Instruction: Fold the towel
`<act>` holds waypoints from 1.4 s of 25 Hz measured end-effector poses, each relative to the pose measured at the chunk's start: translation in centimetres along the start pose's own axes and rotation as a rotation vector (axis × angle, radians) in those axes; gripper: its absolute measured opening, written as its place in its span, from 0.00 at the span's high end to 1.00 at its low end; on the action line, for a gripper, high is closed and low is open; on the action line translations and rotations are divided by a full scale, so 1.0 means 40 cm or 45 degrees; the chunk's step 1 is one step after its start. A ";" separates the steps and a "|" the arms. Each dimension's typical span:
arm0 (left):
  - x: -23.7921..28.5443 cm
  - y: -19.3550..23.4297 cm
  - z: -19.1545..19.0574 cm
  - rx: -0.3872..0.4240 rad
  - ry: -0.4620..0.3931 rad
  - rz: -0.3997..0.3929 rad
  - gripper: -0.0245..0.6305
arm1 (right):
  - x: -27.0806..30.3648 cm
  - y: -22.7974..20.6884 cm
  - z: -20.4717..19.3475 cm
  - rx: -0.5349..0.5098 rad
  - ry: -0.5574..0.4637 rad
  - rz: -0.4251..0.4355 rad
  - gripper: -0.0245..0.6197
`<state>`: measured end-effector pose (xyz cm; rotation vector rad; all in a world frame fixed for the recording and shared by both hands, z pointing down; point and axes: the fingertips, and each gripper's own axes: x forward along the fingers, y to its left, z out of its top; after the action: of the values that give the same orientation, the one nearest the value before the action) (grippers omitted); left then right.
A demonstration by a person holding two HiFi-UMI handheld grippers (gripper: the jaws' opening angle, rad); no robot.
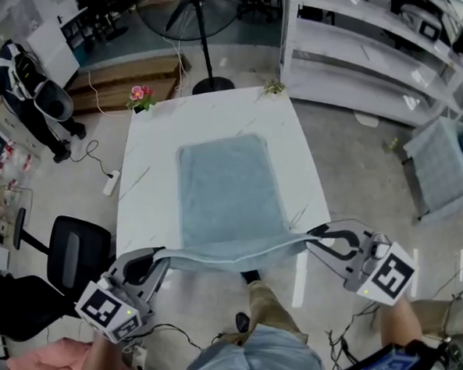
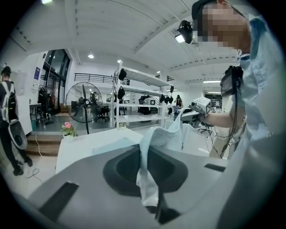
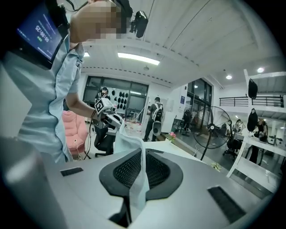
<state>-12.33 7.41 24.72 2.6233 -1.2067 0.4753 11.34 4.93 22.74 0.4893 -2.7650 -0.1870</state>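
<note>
Near hem in the air! The towel [image 1: 231,192] lies flat in the middle of the surface [image 1: 150,175], running toward the far side, and only its near edge is lifted, just off the surface's near rim. The left tongs [image 1: 161,256] are clamped on the near-left corner, the right tongs [image 1: 316,240] clamped on the near-right one, with the hem strung between them and dipping a little in the middle.

Now the risks. Each pinch looks thin (both gripper views show just a narrow tail of cloth poking through the closed jaws), so a sharp tug toward the far side could slip a corner free and drop that side. If one hand gets ahead of the other, the hem will likely land crooked. Too much slack in that dip could put a crease in the fold. Carried too low, the hem might drag the flat part toward the pink flowers [image 1: 141,97] at the far-left corner.
</note>
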 end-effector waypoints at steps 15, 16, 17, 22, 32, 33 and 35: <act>0.349 0.379 0.051 -0.170 0.060 0.100 0.92 | 0.283 -0.505 -0.141 0.195 0.101 -0.078 0.92; 0.369 0.399 0.045 -0.183 0.070 0.105 0.92 | 0.302 -0.526 -0.156 0.206 0.110 -0.077 0.92; 0.386 0.418 0.039 -0.195 0.079 0.111 0.92 | 0.319 -0.545 -0.168 0.216 0.118 -0.075 0.92; 0.469 0.522 -0.002 -0.272 0.125 0.146 0.92 | 0.411 -0.625 -0.236 0.269 0.161 -0.065 0.92; 0.606 0.690 -0.144 -0.408 0.233 0.187 0.90 | 0.577 -0.721 -0.403 0.327 0.292 -0.063 0.91; 0.618 0.704 -0.161 -0.420 0.243 0.193 0.89 | 0.588 -0.727 -0.422 0.336 0.306 -0.063 0.91; 0.641 0.727 -0.190 -0.444 0.266 0.206 0.87 | 0.608 -0.737 -0.461 0.354 0.331 -0.067 0.91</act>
<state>-20.42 -26.62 43.10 2.1404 -1.3039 0.5012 5.17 -32.50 41.80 0.6086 -2.5335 0.2372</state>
